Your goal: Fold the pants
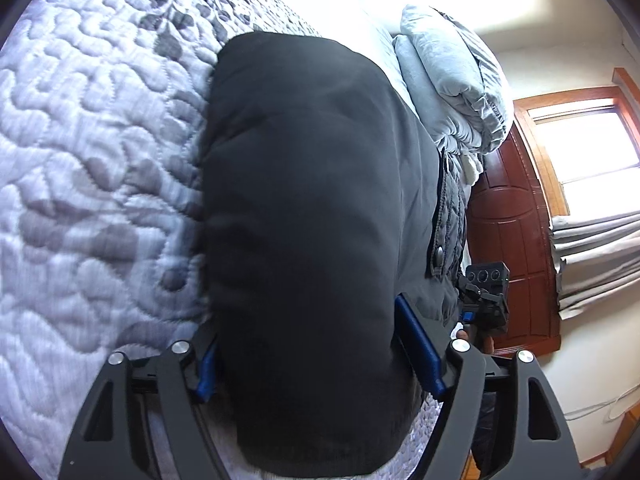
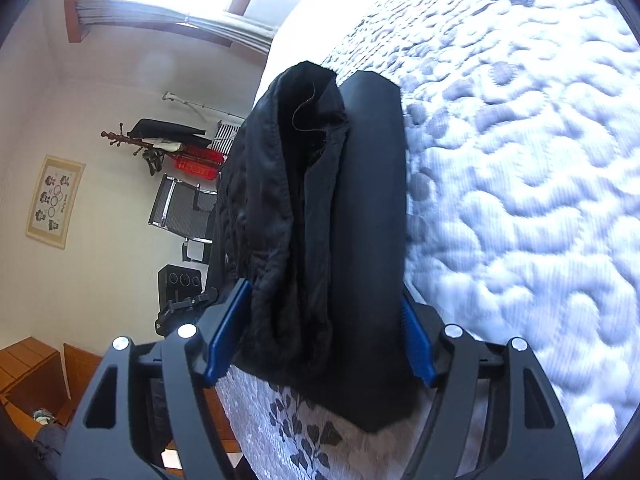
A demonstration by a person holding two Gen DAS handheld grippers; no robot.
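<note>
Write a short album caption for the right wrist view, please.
Right claw gripping bunched black pants above a quilted bedspread.

A quilted bedspread (image 1: 92, 168) with a grey leaf pattern covers the bed, and a stack of folded pale blue bedding (image 1: 452, 80) sits on it near a dark wooden headboard (image 1: 512, 248). Beyond the headboard a window (image 1: 588, 140) with a wood frame lets in bright light above bunched grey curtains (image 1: 596, 252). Across the room, a framed picture (image 2: 54, 200) hangs on the cream wall, a red crate (image 2: 198, 162) sits beside a wooden coat rack (image 2: 120, 136), and a mesh chair (image 2: 180, 208) stands below them.
</note>
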